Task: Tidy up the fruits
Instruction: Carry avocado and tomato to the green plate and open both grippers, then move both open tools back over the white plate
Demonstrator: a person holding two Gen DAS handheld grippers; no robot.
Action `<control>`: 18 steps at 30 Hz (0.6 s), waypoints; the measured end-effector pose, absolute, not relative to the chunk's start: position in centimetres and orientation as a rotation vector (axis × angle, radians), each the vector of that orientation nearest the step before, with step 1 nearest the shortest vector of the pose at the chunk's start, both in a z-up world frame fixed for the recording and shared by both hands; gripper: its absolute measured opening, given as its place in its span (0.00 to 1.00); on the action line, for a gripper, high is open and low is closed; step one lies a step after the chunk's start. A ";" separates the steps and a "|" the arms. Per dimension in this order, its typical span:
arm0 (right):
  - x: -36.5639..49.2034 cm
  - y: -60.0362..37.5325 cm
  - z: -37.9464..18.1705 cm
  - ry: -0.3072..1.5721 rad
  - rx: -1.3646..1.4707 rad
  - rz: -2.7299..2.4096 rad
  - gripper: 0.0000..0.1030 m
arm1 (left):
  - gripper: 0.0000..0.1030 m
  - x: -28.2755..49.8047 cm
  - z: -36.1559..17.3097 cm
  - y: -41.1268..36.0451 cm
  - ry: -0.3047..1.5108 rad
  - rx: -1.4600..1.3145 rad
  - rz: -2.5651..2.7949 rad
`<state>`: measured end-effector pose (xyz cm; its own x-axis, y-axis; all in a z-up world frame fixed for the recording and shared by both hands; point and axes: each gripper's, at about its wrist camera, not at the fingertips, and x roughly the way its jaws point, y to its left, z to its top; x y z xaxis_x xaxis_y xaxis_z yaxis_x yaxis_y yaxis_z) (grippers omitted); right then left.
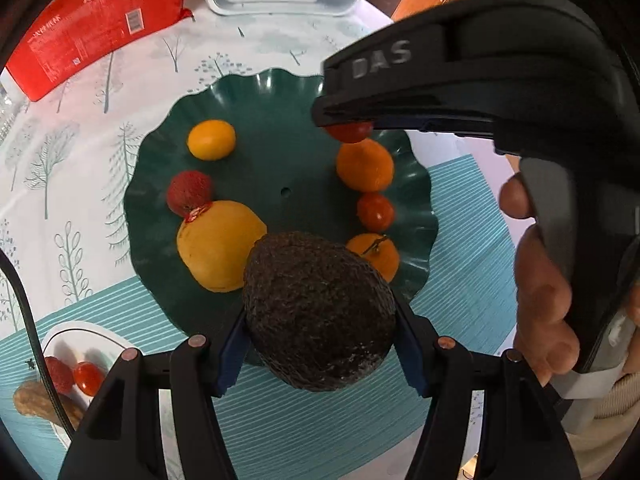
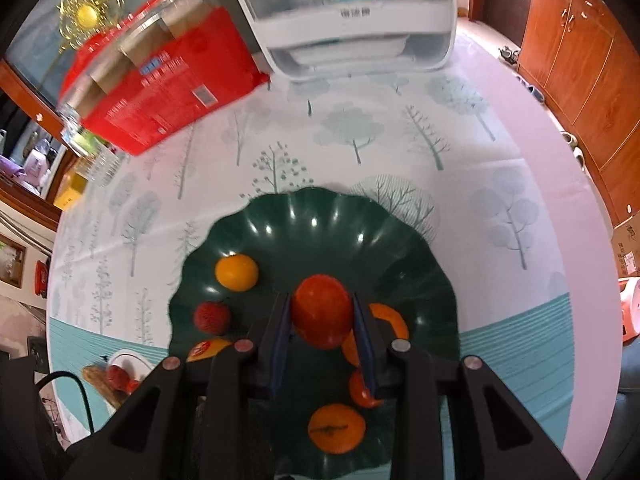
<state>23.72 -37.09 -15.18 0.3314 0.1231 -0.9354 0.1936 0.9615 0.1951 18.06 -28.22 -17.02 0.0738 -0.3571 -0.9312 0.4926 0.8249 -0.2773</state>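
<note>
While the left gripper clamps a dark, rough-skinned avocado between its blue pads, the fruit sits above the near edge of the green scalloped plate, and over on the other side the right gripper is squeezed onto a red cherry tomato, holding it over the middle of that same plate. From the left wrist view the right gripper reaches in from the right with the tomato peeking out under its tip, just beside an orange citrus. Down the plate's right side run that citrus, another cherry tomato and a stemmed mandarin, close together in a line. On the left side, a small yellow fruit sits alone, then a red bumpy lychee touching a large yellow mango with a red sticker. The person's right hand grips the handle at the right edge. Off to the lower left, a small white dish holds a red berry, a tomato and something brown beside them. A red package and a white appliance stand at the far side of the tree-print tablecloth, with a teal striped mat under the plate's near side
</note>
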 end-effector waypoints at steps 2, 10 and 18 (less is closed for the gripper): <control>24.1 -37.0 -15.9 1.256 0.284 -0.048 0.29 | 0.61 18.4 -17.5 -28.4 1.356 0.126 -0.634; 24.6 -37.0 -16.2 1.276 0.261 -0.036 0.40 | 0.65 18.9 -16.8 -28.9 1.289 0.151 -0.659; 24.2 -37.6 -16.0 1.277 0.300 -0.029 0.42 | 0.75 18.7 -14.9 -28.0 1.231 0.198 -0.641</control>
<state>24.24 -37.56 -16.04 0.2946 0.1439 -0.9447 0.1873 0.9607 0.2048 18.72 -27.99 -14.93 0.1842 -0.3475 -0.9194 0.5540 0.8094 -0.1949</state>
